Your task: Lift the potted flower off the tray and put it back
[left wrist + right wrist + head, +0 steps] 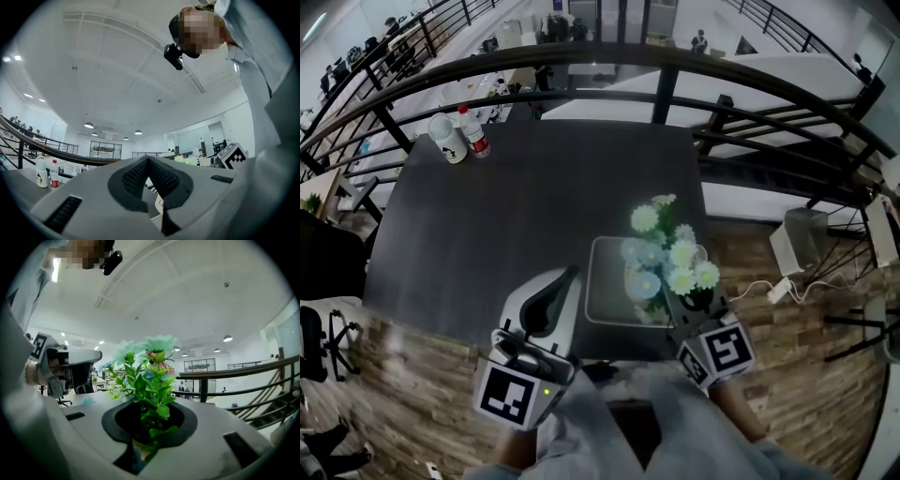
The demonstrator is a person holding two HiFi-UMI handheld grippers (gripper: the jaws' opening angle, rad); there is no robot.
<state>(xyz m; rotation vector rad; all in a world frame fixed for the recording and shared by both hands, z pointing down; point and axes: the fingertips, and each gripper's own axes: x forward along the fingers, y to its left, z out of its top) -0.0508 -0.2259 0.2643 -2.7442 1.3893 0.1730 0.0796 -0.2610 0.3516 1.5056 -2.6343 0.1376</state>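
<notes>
The potted flower (670,258), pale blue and white blooms on green stems, is over the right part of the grey tray (605,281) on the dark table (516,197). My right gripper (682,305) is shut on it from the near side. In the right gripper view the leafy stems (150,380) rise from between the jaws of that gripper (150,420). The pot itself is hidden, so I cannot tell whether it touches the tray. My left gripper (572,272) is at the tray's left edge, shut and empty (148,159).
A white bottle (447,139) and a red-labelled bottle (473,131) stand at the table's far left corner. A dark railing (666,94) runs behind the table. White boxes and cables (797,244) lie on the wooden floor to the right.
</notes>
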